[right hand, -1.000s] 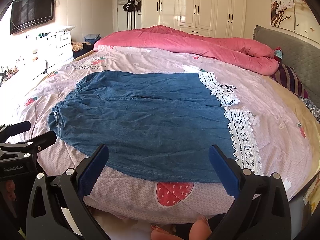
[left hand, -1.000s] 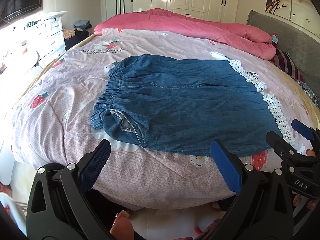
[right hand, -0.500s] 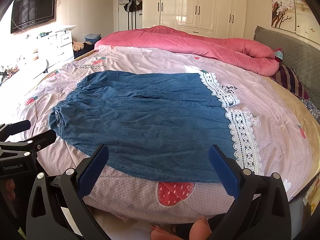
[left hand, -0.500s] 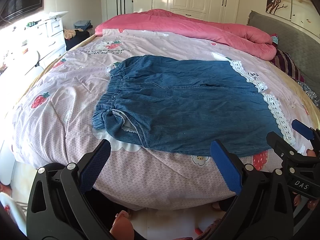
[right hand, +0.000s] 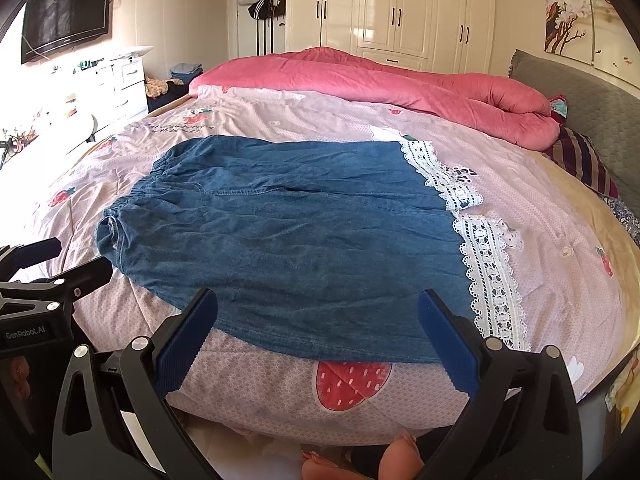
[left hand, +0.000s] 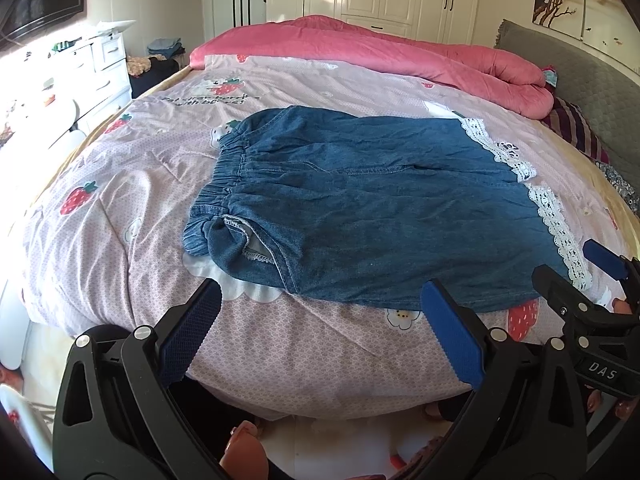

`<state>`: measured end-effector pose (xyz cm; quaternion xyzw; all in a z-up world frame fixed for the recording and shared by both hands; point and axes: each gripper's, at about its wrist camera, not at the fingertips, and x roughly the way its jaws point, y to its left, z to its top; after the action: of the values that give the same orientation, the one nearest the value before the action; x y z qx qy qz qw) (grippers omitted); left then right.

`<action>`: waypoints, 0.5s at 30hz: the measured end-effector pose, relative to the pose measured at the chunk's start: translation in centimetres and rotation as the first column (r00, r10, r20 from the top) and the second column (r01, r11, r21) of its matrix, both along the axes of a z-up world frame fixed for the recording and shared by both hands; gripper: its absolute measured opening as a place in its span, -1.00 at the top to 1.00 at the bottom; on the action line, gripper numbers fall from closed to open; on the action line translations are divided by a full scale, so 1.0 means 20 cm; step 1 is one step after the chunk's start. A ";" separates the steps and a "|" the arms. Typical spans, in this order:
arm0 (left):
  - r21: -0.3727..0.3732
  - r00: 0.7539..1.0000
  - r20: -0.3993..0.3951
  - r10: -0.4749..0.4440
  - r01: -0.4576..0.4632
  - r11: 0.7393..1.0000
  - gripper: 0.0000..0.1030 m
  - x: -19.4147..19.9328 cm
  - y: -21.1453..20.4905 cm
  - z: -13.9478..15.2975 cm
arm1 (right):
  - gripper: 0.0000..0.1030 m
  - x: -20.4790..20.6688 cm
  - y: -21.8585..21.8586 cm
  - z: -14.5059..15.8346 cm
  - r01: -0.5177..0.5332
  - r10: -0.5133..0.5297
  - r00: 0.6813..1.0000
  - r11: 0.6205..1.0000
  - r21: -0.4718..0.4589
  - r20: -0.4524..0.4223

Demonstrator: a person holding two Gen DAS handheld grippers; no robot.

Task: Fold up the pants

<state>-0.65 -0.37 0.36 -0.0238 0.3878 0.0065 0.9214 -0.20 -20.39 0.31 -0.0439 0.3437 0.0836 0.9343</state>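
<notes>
Blue denim pants [left hand: 380, 208] [right hand: 296, 240] lie flat on the bed, elastic waistband to the left and white lace hems [left hand: 556, 224] [right hand: 488, 272] to the right. A corner by the waistband is turned over, showing the inside seam [left hand: 248, 244]. My left gripper [left hand: 320, 320] hovers open just short of the pants' near edge, by the waistband end. My right gripper [right hand: 318, 326] is open too, over the near edge toward the lace end. Each gripper shows at the side of the other's view, empty.
The bed has a pink strawberry-print cover [left hand: 120, 208] [right hand: 560, 216]. A rolled pink quilt [left hand: 400, 52] [right hand: 400, 88] lies along the far side, striped pillows [right hand: 584, 160] and a grey headboard [right hand: 592, 92] on the right. White drawers [right hand: 120, 84] stand left. Floor lies below the bed edge.
Both grippers have edged slightly forward toward the pants; the pants lie unchanged.
</notes>
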 end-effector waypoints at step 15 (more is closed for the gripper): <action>-0.012 0.999 -0.036 -0.008 0.007 1.000 -0.82 0.05 0.02 -0.06 | -0.92 0.06 0.01 -0.04 -0.015 0.016 1.000 1.000 0.007 -0.027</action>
<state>0.38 -0.05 -0.76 -0.0275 0.4044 0.0013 0.9142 0.95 -20.21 -0.52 -0.0421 0.3555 0.0927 0.9291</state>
